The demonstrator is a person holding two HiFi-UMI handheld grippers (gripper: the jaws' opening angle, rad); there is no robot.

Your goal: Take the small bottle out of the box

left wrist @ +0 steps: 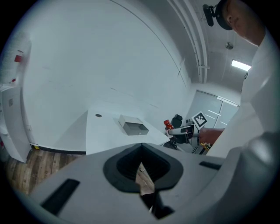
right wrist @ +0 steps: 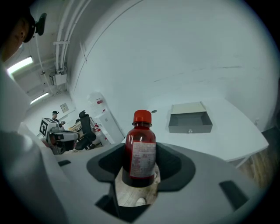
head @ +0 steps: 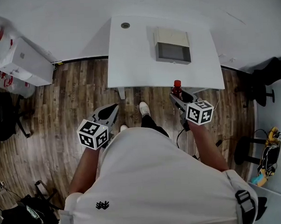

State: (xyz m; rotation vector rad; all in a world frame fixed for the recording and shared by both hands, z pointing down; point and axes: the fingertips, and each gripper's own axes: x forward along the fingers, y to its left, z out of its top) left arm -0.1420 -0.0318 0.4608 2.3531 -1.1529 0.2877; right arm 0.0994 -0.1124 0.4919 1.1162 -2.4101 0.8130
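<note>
Our right gripper (head: 179,99), just right of centre, pinches the small bottle (head: 177,87) by its lower half, well apart from the box (head: 172,46) above, so we think a quick swing may tip it out; our left gripper (head: 111,110) is closed and holds nothing.

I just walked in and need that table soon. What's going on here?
A person stands back from the white table with tongs in each hand. The right tongs are closed on a small red bottle with a red cap, holding it upright near the table's front edge. The open grey box sits farther back on the table, so the bottle is already out. The left tongs are closed and hold nothing.
</note>
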